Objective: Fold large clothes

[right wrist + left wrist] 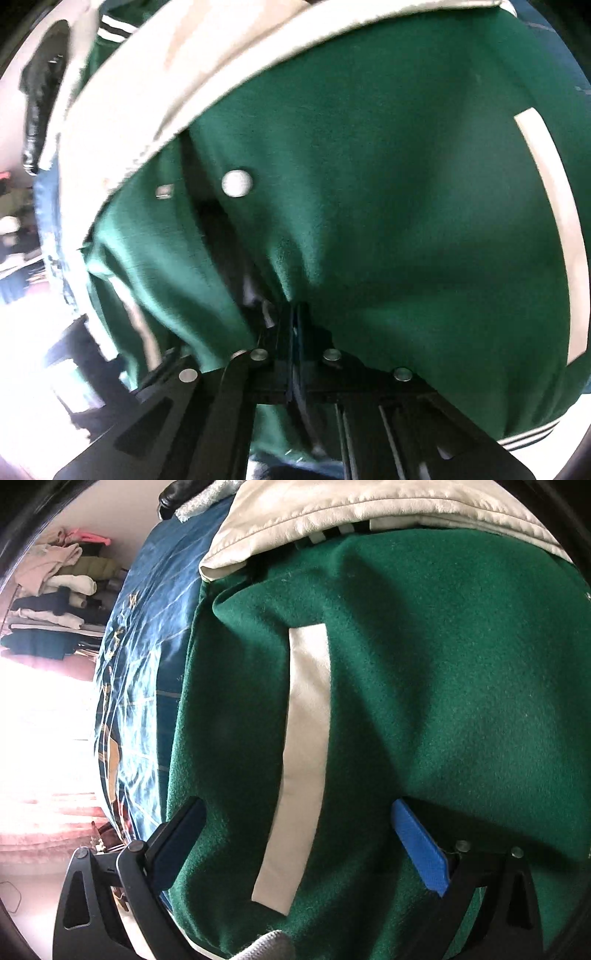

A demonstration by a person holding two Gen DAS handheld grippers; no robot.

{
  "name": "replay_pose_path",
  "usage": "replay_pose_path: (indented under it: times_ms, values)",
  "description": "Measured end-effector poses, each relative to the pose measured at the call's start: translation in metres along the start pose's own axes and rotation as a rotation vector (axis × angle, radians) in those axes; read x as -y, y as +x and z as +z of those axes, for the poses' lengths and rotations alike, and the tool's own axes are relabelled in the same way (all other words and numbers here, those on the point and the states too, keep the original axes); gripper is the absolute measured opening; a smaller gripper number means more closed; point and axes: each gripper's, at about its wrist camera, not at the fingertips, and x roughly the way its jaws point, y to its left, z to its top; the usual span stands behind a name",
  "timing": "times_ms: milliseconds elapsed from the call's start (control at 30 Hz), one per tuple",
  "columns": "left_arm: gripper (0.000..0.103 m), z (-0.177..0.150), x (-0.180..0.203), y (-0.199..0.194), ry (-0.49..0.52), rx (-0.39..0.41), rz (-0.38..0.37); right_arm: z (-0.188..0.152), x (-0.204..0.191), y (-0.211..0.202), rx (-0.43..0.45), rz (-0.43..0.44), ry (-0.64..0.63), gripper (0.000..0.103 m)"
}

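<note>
My right tongs (295, 325) are clenched on a pinch of the thick green felted-wool varsity jacket (388, 206), near its front opening, just below a round white snap button (237, 183); my left tongs (295, 845) stand released, blue pads wide apart on either side of the jacket's white pocket welt (301, 760), gripping nothing; the jacket lies spread over a bed with a shiny blue patterned bedspread (147, 672), its cream leather-like sleeve (332, 509) folded across the far end.

The main risk, as I judge it, is the pinch slipping; the wool is heavy and dense, and I hold only a small bunch at the tips; a fast lift could drag it free or pull up one layer alone, leaving the lining behind and the fold crooked. The smooth sleeve may also slide off the nap once the body tilts. The bedspread looks slick, so the whole garment could skate toward the left edge.

The wool is matte and fuzzy; the sleeve is creased and glossy, with stitched seams.
</note>
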Motion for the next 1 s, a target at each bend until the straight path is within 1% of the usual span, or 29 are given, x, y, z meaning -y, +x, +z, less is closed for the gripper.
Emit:
replay_pose_path:
  times_ms: [67, 100, 167, 233, 267, 300, 333, 367, 400, 433, 467, 500, 533, 567, 633, 667, 700, 733, 767, 833, 867, 900, 933, 967, 1000]
  values:
    - [0.103, 0.0, -0.005, 0.004, -0.012, -0.012, -0.023, -0.008, -0.004, -0.01, 0.013, 0.003, -0.026, 0.002]
    - [0.103, 0.0, -0.007, 0.005, -0.015, -0.016, -0.034, -0.01, -0.003, -0.017, 0.022, 0.025, -0.01, 0.002]
    - [0.103, 0.001, -0.008, 0.006, -0.016, -0.023, -0.052, -0.003, 0.001, -0.021, 0.034, 0.058, 0.016, 0.002]
    - [0.103, 0.001, -0.008, 0.006, -0.014, -0.028, -0.063, -0.002, -0.004, -0.013, 0.033, 0.074, 0.019, 0.002]
    - [0.103, 0.001, -0.008, 0.007, -0.014, -0.029, -0.065, -0.004, 0.002, -0.006, 0.021, 0.063, 0.015, 0.002]
    - [0.103, 0.001, -0.007, 0.006, -0.013, -0.028, -0.065, -0.003, 0.003, 0.014, -0.028, 0.041, 0.002, 0.002]
    - [0.103, 0.001, -0.006, 0.006, -0.011, -0.027, -0.06, -0.009, -0.001, 0.043, -0.082, 0.024, 0.003, 0.002]
    - [0.103, 0.0, -0.006, 0.006, -0.009, -0.025, -0.055, -0.004, 0.008, 0.058, -0.142, 0.025, 0.033, 0.002]
    - [0.103, 0.0, -0.006, 0.006, -0.009, -0.023, -0.049, 0.0, 0.013, 0.063, -0.161, 0.049, 0.064, 0.002]
    - [0.103, 0.0, -0.006, 0.007, -0.011, -0.019, -0.041, 0.004, 0.014, 0.061, -0.178, 0.064, 0.051, 0.003]
    - [0.103, -0.001, -0.005, 0.008, -0.016, -0.009, -0.032, 0.008, 0.01, 0.052, -0.188, 0.065, 0.0, 0.003]
    - [0.103, -0.002, -0.002, 0.007, -0.018, 0.0, -0.023, 0.01, 0.006, 0.044, -0.178, 0.057, -0.033, 0.007]
    - [0.103, -0.002, 0.0, 0.007, -0.02, 0.014, -0.012, 0.012, 0.002, 0.03, -0.149, 0.043, -0.069, 0.017]
    - [0.103, -0.001, 0.001, 0.006, -0.025, 0.02, -0.003, 0.014, -0.001, 0.015, -0.113, 0.026, -0.103, 0.024]
    - [0.103, 0.0, 0.002, 0.006, -0.041, 0.009, 0.014, 0.018, -0.009, -0.007, -0.045, -0.015, -0.162, 0.056]
    - [0.103, 0.001, 0.002, 0.006, -0.041, -0.005, 0.019, 0.021, -0.012, -0.014, -0.015, -0.042, -0.19, 0.06]
    - [0.103, 0.003, 0.001, 0.006, -0.037, -0.02, 0.021, 0.026, -0.014, -0.02, 0.003, -0.065, -0.21, 0.061]
    - [0.103, 0.006, 0.0, 0.006, -0.038, -0.042, 0.018, 0.032, -0.017, -0.019, 0.011, -0.088, -0.229, 0.061]
    - [0.103, 0.008, -0.002, 0.006, -0.045, -0.06, 0.011, 0.039, -0.017, -0.015, 0.001, -0.094, -0.23, 0.061]
    - [0.103, 0.014, -0.011, 0.004, -0.084, -0.091, -0.026, 0.052, -0.021, -0.002, -0.031, -0.052, -0.2, 0.061]
    - [0.103, 0.017, -0.016, 0.001, -0.103, -0.089, -0.041, 0.059, -0.023, 0.006, -0.034, -0.031, -0.197, 0.061]
    - [0.103, 0.02, -0.019, -0.003, -0.12, -0.08, -0.048, 0.064, -0.025, 0.013, -0.012, -0.021, -0.185, 0.058]
    - [0.103, 0.024, -0.021, -0.008, -0.131, -0.063, -0.047, 0.067, -0.024, 0.02, 0.008, -0.048, -0.164, 0.031]
    - [0.103, 0.028, -0.022, -0.011, -0.133, -0.05, -0.042, 0.072, -0.018, 0.028, 0.003, -0.075, -0.129, 0.018]
    - [0.103, 0.031, -0.022, -0.015, -0.131, -0.037, -0.036, 0.076, -0.012, 0.031, 0.001, -0.052, -0.081, 0.017]
